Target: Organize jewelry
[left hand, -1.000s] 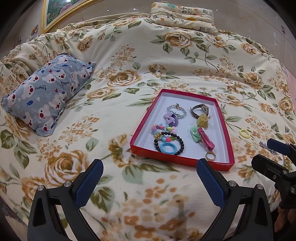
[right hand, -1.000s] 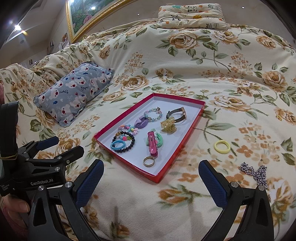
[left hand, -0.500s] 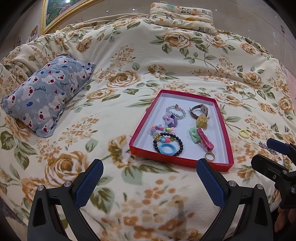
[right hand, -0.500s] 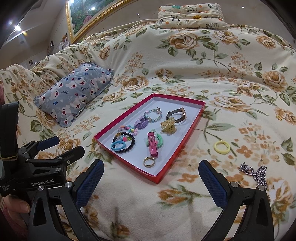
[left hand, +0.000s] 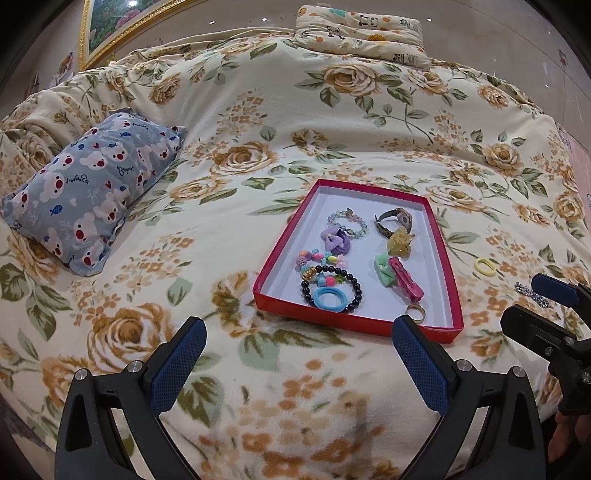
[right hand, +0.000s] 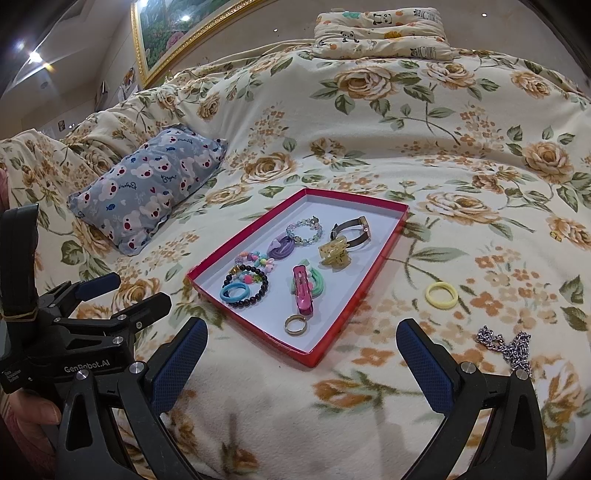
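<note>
A red tray (left hand: 280, 246) (right hand: 384, 248) lies on the floral bed and holds several pieces: bead bracelets, a blue ring (left hand: 328, 297), a pink clip (right hand: 303, 288), a gold ring (right hand: 294, 325), a watch (left hand: 393, 220). A yellow ring (left hand: 484, 266) (right hand: 441, 294) and a silver chain (right hand: 506, 345) (left hand: 533, 294) lie on the blanket right of the tray. My left gripper (left hand: 297, 360) is open and empty, just before the tray's near edge. My right gripper (right hand: 301, 362) is open and empty, near the tray's near right corner; it also shows in the left wrist view (left hand: 543, 306).
A blue bear-print pillow (left hand: 92, 184) (right hand: 147, 184) lies to the left. A panda-print pillow (left hand: 360, 29) sits at the far end of the bed. A gilt picture frame (right hand: 177, 40) hangs on the back left wall.
Both grippers stay open and almost still. The view has shifted only slightly; no jewelry has moved.
</note>
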### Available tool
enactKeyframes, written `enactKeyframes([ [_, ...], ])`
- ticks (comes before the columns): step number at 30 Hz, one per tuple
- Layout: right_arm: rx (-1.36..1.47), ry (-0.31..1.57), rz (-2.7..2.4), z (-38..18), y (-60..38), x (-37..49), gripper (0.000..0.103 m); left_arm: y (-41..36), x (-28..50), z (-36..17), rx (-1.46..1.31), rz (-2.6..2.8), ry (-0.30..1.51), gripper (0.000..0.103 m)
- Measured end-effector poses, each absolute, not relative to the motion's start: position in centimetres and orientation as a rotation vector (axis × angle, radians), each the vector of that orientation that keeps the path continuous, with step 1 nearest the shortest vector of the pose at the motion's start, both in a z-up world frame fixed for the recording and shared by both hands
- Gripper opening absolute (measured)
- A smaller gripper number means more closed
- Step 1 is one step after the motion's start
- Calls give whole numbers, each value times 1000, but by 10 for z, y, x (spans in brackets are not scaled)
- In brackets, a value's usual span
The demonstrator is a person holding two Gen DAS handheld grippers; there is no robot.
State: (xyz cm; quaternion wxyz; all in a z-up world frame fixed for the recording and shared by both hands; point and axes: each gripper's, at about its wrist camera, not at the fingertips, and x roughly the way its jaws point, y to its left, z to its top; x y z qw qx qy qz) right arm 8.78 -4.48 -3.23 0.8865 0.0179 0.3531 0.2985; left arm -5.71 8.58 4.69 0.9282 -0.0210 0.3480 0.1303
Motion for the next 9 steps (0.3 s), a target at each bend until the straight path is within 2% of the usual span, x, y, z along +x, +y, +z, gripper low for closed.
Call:
enactKeyframes([
  [9,45,738,612,-31,-49,91,103,87,-53,46,-50,263,717,102],
])
